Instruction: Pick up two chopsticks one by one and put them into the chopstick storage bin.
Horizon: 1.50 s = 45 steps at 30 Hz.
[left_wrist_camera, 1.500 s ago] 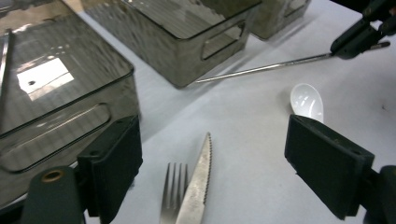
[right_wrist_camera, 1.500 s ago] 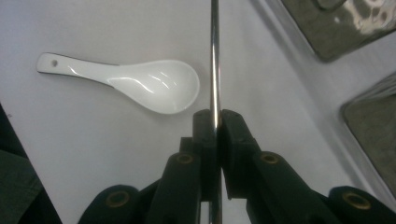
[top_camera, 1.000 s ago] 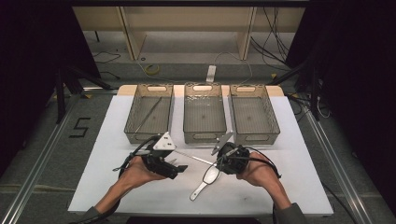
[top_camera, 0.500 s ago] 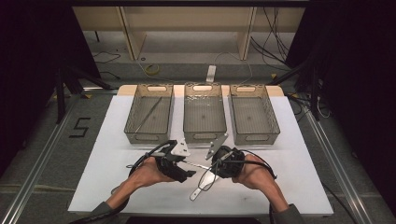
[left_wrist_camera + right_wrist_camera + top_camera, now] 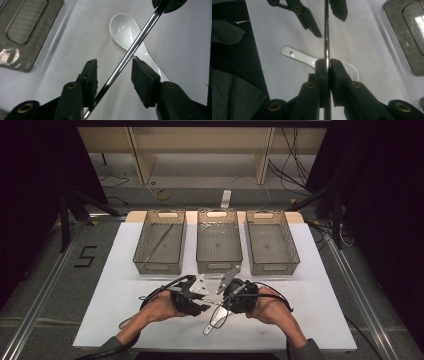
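A slim, polished metal rod (image 5: 326, 37) crosses above a glossy white ceramic spoon (image 5: 126, 32) lying on my matte white surface (image 5: 320, 305). My right tongs (image 5: 326, 65) are clamped tight on the rod, pads pressed flat against it. My left tongs (image 5: 113, 75) stand partly open, having just been closing; the rod runs between their ribbed black pads, near the left one, though whether it touches is unclear. Beyond stand three translucent grey bins (image 5: 219, 242). The rod's ends are cut off.
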### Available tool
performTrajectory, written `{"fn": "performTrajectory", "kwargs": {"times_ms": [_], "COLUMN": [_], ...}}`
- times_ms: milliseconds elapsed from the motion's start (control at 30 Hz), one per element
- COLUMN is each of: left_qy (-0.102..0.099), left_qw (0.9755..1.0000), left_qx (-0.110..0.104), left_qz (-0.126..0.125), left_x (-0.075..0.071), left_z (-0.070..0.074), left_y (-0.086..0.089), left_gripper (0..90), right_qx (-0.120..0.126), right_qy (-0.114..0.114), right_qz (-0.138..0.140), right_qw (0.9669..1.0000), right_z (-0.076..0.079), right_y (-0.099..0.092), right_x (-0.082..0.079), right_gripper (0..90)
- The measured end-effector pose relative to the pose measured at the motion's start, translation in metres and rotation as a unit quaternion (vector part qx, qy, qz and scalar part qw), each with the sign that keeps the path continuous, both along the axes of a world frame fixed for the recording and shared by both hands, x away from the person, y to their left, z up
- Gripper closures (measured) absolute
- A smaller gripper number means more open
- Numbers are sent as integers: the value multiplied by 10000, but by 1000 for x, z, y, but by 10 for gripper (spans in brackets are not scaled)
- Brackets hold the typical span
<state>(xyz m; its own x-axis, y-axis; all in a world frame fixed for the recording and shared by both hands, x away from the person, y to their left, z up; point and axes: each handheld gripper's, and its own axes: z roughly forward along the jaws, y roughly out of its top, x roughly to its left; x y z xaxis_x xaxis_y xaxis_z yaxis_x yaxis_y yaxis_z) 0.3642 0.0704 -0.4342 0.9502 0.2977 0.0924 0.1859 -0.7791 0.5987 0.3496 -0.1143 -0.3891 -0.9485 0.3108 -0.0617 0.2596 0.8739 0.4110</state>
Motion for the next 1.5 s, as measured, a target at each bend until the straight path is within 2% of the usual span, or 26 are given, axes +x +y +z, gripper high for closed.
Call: {"fn": "performTrajectory", "kwargs": {"times_ms": [267, 333, 367, 433, 533, 633, 667, 733, 767, 800, 900, 967, 1067, 1100, 1233, 1333, 1400, 1500], "left_qy": [-7, -22, -33, -122, -129, 17, 50, -26, 9, 33, 35, 45, 44, 58, 63, 70, 83, 114], "left_qw": [9999, 9997, 9995, 9991, 9981, 9965, 9964, 9969, 9972, 9974, 9987, 9992, 9995, 9995, 9984, 9968, 9949, 9926], "left_qx": [65, 122, 124, 160, 245, 302, 302, 360, 344, 366, 336, 322, 317, 257, 160, 48, -44, -162], "left_qz": [-139, -229, -275, -378, -543, -778, -788, -705, -659, -627, -388, -237, 54, 171, 536, 795, 1001, 1201], "left_x": [0, -1, -2, -4, -6, -9, -10, -10, -9, -8, -5, -2, 3, 5, 12, 16, 20, 23], "left_z": [0, 1, 1, 2, 3, 1, -1, -2, -2, -2, 0, 2, 5, 5, 10, 15, 18, 21], "left_y": [2, 2, 2, 3, 2, 0, -1, -1, 0, 1, 4, 6, 12, 14, 25, 33, 40, 48], "left_gripper": [693, 707, 714, 730, 760, 822, 845, 850, 851, 851, 852, 852, 852, 852, 851, 852, 852, 851], "right_qx": [10, 14, 46, 26, 134, 199, 229, 334, 403, 492, 739, 797, 936, 976, 1110, 1298, 1434, 1481], "right_qy": [34, 47, 75, 103, 102, 76, 40, 90, 26, -46, -206, -289, -391, -410, -459, -574, -618, -667], "right_qz": [130, 207, 142, 255, 404, 269, 123, -51, -64, -195, -376, -468, -550, -583, -649, -687, -754, -885], "right_qw": [9999, 9998, 9999, 9996, 9990, 9994, 9997, 9994, 9992, 9986, 9963, 9953, 9933, 9927, 9906, 9875, 9849, 9827], "right_z": [-2, -2, -2, -2, -3, -2, -1, 1, 2, 3, 8, 11, 14, 15, 16, 14, 11, 2], "right_y": [0, -1, -1, -2, -6, -9, -11, -14, -17, -18, -20, -20, -21, -21, -22, -23, -23, -23], "right_x": [0, 1, 0, 1, 4, 6, 7, 10, 10, 11, 12, 11, 9, 9, 7, 5, 1, -3], "right_gripper": [857, 857, 856, 855, 845, 800, 772, 699, 627, 582, 479, 433, 404, 401, 377, 371, 363, 341]}}
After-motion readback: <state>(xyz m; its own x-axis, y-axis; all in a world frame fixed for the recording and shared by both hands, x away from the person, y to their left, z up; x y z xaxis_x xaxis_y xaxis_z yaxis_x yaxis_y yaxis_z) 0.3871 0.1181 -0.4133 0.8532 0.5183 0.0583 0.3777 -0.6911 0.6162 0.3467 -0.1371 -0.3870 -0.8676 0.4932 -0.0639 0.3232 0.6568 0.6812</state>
